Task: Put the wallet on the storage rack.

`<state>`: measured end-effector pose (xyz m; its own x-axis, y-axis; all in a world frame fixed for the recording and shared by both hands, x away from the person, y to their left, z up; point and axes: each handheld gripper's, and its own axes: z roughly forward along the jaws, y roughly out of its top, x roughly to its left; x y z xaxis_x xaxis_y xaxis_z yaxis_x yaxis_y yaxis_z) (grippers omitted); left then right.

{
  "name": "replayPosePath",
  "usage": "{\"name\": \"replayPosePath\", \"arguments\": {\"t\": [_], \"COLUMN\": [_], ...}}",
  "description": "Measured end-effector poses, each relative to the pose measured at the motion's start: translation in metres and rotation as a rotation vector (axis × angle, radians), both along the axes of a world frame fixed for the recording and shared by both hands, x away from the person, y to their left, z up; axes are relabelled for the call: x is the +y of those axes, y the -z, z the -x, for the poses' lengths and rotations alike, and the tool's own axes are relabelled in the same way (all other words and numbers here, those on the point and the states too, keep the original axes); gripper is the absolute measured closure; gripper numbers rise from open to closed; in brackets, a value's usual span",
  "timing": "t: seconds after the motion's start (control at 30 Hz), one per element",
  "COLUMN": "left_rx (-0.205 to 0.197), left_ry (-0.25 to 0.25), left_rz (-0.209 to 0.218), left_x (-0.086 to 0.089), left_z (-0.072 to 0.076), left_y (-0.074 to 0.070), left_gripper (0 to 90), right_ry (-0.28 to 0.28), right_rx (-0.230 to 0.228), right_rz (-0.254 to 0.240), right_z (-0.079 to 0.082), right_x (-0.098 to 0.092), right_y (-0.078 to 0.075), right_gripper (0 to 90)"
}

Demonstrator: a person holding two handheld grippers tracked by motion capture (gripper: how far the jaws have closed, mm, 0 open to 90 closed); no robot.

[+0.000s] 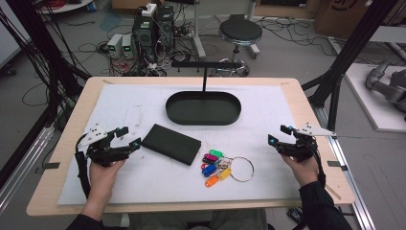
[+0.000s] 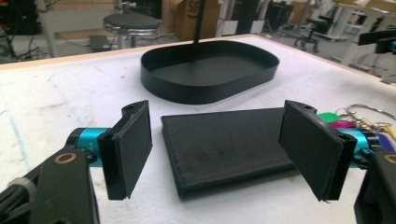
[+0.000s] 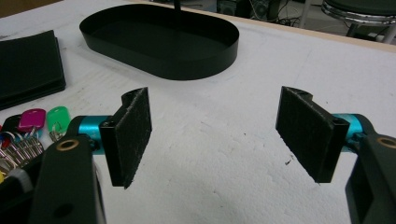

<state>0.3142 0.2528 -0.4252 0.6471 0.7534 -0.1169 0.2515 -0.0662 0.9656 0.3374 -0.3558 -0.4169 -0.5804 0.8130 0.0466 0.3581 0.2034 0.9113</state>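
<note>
We hold the left gripper (image 1: 128,136) wide open before the black wallet (image 1: 171,143) at mid-table, right gripper (image 1: 279,134) equally wide near the right edge; a shallow bite could slide the wallet into the keys (image 1: 216,167)

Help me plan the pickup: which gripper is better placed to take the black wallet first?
Left, probably. The left gripper sits just beside the black wallet, jaws open, and its own view shows the wallet lying right between and ahead of them. The right gripper is open too, but the key bunch lies between it and the wallet.
</note>
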Motion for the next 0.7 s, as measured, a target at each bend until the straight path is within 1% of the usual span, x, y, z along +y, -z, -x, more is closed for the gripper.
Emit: {"name": "replayPosePath", "arguments": {"t": [0.03,0.07,0.1,0.17,0.27,0.33,0.47,0.53,0.57,0.7], "left_rx": [0.000,0.000,0.002,-0.006,-0.013,-0.010,0.009,0.015,0.016,0.020], "left_ry": [-0.012,-0.012,-0.019,-0.026,-0.037,-0.047,-0.058,-0.056,-0.055,-0.047], "left_rz": [-0.012,-0.012,-0.021,-0.022,-0.026,-0.033,-0.043,-0.045,-0.046,-0.054], "left_x": [-0.0005,-0.0005,-0.0015,-0.0020,-0.0023,-0.0026,-0.0017,-0.0012,-0.0007,0.0009], "left_z": [0.0000,0.0000,0.0000,0.0003,0.0004,-0.0005,-0.0030,-0.0033,-0.0032,-0.0029], "left_y": [0.0008,0.0008,0.0015,0.0015,0.0015,0.0023,0.0053,0.0064,0.0067,0.0080], "left_gripper": [25.3,25.3,25.3,25.3,25.3,25.3,26.8,28.7,31.2,34.0], "right_ry": [0.000,0.004,0.004,0.010,0.017,0.018,0.015,0.019,0.023,0.020], "right_rx": [-0.001,-0.005,-0.008,-0.014,-0.005,0.000,-0.010,-0.012,-0.016,-0.016], "right_rz": [0.000,-0.004,-0.007,-0.006,-0.003,0.003,0.017,0.022,0.025,0.034], "right_z": [0.0000,0.0001,0.0001,-0.0003,-0.0008,-0.0010,-0.0006,-0.0001,-0.0001,-0.0006], "right_x": [0.0000,0.0001,-0.0001,-0.0001,0.0001,-0.0003,-0.0010,-0.0011,-0.0011,-0.0002], "right_y": [0.0001,0.0001,0.0000,0.0001,0.0008,0.0018,0.0024,0.0024,0.0023,0.0027], "right_gripper": [27.2,27.2,27.2,27.2,27.2,27.2,27.2,27.2,27.2,27.2]}}
